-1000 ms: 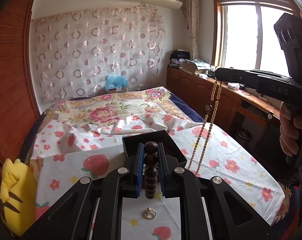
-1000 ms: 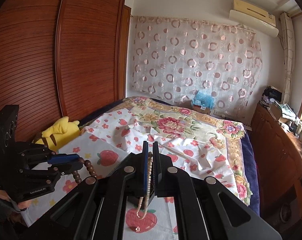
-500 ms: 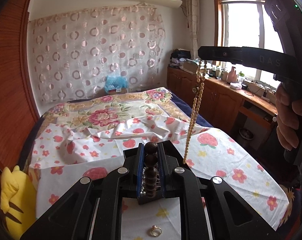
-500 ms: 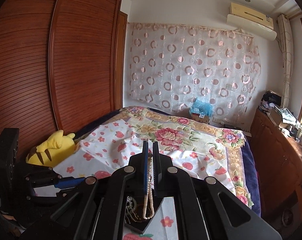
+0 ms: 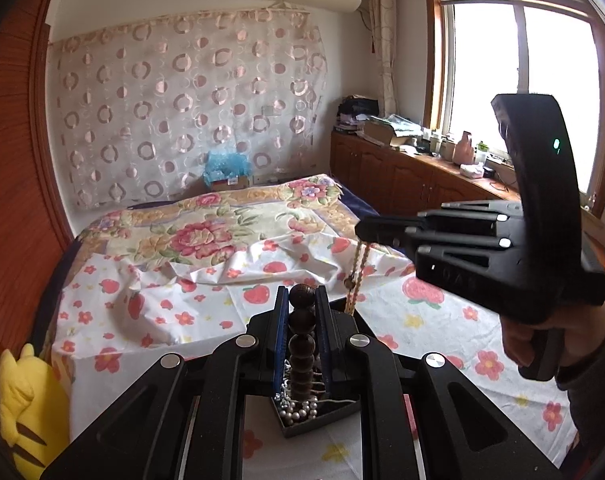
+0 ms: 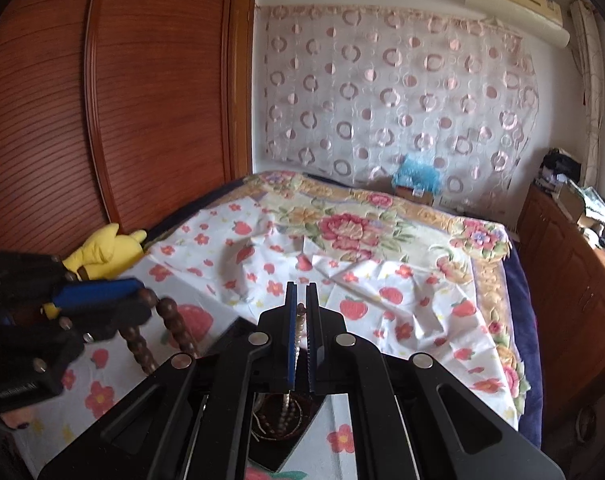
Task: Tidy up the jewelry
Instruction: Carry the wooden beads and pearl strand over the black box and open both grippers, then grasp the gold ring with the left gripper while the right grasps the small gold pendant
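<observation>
the black jewelry box [image 5: 318, 420] on the bed is the landmark here, and both strands hang straight down toward it. nearest, in the left wrist view, the left claw [image 5: 302, 320] is closed on a dark wooden bead bracelet [image 5: 301, 344], the blue pads pressing a big bead at the tips. the bracelet's long axis runs vertically, its lower beads dropping down into the box, where a small heap of silver-grey pearls [image 5: 300, 412] already lies. so the box sits directly beneath this claw, slightly toward the camera.

in the right wrist view the right claw [image 6: 300, 320] is nearly shut, pinching a thin pearl necklace [image 6: 288, 404] between its pads; the strand hangs plumb, and its lower loop reaches into the jewelry box [image 6: 302, 452] just under the claw. whether it already touches the box floor i cannot tell.

seen from the left view, the right claw [image 5: 362, 234] stands above and beyond the box, its golden-looking strand [image 5: 356, 280] dropping toward the box's far edge. both claws are about equally close to the box, left on its near side, right on its far side.

judging from this, the next move is a release over the box; the risk is a strand draping over the rim.

farther off lie the strawberry-print sheet [image 5: 142, 312] and a yellow plush toy [image 6: 106, 250] by the wardrobe.
</observation>
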Motion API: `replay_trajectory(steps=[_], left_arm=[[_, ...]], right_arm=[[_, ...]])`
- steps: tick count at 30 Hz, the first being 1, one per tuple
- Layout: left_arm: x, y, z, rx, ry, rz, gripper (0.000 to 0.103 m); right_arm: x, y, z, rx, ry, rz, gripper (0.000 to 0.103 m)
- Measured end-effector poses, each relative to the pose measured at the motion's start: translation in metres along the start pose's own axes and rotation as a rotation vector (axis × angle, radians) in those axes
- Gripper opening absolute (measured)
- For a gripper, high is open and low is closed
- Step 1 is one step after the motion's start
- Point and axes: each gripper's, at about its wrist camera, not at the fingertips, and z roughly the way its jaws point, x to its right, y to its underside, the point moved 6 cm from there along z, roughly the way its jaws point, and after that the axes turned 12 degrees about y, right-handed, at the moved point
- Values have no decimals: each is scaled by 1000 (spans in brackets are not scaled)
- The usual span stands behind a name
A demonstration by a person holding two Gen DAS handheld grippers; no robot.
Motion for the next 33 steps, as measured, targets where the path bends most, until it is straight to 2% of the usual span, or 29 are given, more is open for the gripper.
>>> replay_trajectory(steps=[10,16,23,31,33], left_arm=[[-8,17,44,-73,17,-29,12],[-5,27,56,-110,30,-32,12],[1,32,44,-102,24,-26,12],[7,61,20,-121,7,-32,12],[8,70,15,-128,6,-38,13]], right_arm=[[-8,46,25,-63,-49,5,6],[-7,54,23,-63,-61,5,6],[-6,60,10,-60,-53,13,8],[-4,89,-17,-67,-28,17,9],[-5,98,-25,-70,-24,21,16]])
